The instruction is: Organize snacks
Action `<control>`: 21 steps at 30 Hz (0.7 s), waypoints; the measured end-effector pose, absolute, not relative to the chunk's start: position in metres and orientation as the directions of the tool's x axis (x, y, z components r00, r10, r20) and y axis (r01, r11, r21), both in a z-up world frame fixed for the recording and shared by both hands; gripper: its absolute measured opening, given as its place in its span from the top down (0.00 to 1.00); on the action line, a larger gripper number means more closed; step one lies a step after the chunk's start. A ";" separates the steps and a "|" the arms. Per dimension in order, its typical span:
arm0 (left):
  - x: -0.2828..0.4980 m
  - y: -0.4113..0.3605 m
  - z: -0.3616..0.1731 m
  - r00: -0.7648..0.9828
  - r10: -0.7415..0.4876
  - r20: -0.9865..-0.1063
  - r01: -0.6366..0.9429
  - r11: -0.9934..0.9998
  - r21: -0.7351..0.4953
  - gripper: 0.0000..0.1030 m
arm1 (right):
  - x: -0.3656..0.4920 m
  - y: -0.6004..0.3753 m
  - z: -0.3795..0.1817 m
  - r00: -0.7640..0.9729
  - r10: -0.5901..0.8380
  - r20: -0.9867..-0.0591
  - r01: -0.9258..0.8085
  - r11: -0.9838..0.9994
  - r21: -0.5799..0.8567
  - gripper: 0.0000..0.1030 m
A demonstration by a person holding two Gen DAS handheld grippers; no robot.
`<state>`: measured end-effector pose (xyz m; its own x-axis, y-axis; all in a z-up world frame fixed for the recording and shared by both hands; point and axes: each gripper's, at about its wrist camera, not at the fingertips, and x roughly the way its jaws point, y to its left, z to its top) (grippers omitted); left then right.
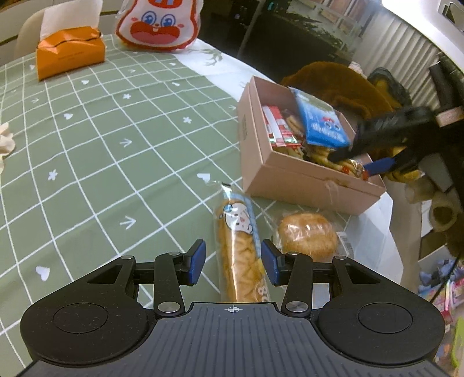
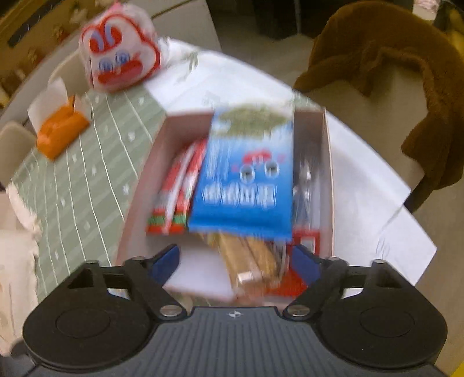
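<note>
A long wrapped bread stick (image 1: 236, 240) lies on the green checked tablecloth. My left gripper (image 1: 233, 262) is open, its blue pads on either side of the stick without pressing it. A round wrapped bun (image 1: 307, 235) lies just right of it. Behind them stands a cardboard box (image 1: 290, 179) that holds a blue packet (image 1: 322, 121), red stick packets (image 1: 278, 127) and golden snacks. My right gripper (image 1: 352, 163) reaches down into that box. In the blurred right wrist view, my right gripper (image 2: 235, 261) stands open over a golden packet (image 2: 249, 258) below the blue packet (image 2: 246, 179).
An orange tissue pack (image 1: 69, 52) and a rabbit-face bag (image 1: 158, 24) sit at the table's far side. A brown coat (image 1: 342, 84) hangs on a chair beyond the box. The table edge runs close on the right, just past the box and bun.
</note>
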<state>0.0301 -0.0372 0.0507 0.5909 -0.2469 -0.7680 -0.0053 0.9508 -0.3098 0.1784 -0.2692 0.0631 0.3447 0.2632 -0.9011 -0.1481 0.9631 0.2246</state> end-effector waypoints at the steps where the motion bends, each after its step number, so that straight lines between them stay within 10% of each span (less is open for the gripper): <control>1: 0.029 -0.037 0.050 0.591 -0.247 -0.768 -0.004 0.951 -0.309 0.54 | 0.181 -0.269 0.055 0.326 0.243 -0.914 -0.138 0.968 0.208 0.51; 9: 0.026 -0.041 0.047 0.574 -0.225 -0.787 0.015 0.964 -0.264 0.54 | 0.180 -0.255 0.047 0.379 0.189 -0.906 -0.146 0.979 0.143 0.55; 21: 0.027 -0.025 0.044 0.585 -0.226 -0.779 -0.017 0.957 -0.290 0.52 | 0.100 -0.241 0.083 0.544 0.206 -0.814 -0.221 0.970 0.099 0.25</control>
